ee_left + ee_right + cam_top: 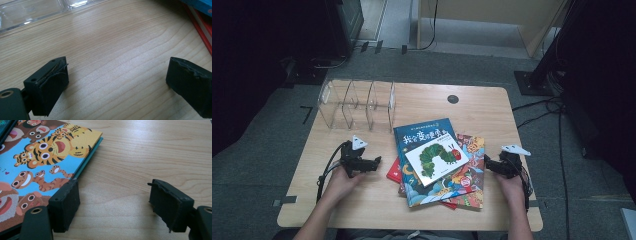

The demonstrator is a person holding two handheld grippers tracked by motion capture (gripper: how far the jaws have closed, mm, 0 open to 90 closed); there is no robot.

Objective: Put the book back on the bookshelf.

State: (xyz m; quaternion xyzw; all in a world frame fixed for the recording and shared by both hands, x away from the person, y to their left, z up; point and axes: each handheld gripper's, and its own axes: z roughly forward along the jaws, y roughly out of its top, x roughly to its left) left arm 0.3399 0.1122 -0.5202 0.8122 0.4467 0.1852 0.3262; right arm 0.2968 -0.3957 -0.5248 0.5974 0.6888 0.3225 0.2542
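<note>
- Pile of picture books lying flat near the middle of the wooden worktop, between the two grippers.
- Topmost: a blue book with a green caterpillar on a white panel, set askew over the others.
- Beneath it, a book with a busy animal cover reaching toward the right side of the pile; red-edged books peeking out at the pile's left side.
- Clear plastic divider rack standing at the far left part of the worktop, behind the left gripper, well apart from the pile.
- Left gripper held low over the worktop just left of the pile, pointing toward the books; jaws spread wide with nothing but bare wood between them in the left gripper view.
- In that same view, the clear rack's base along the top left and the red and blue book edges at the top right corner, clear of the jaws.
- Right gripper at the right edge of the pile, pointing toward it; jaws wide apart, gripping nothing.
- In the right gripper view, cover with cartoon tigers and monkeys lying just beside one jaw, that jaw right at the book's edge; contact not clear. Other jaw over bare wood.
- Small dark round disc set in the worktop near the far edge.
</note>
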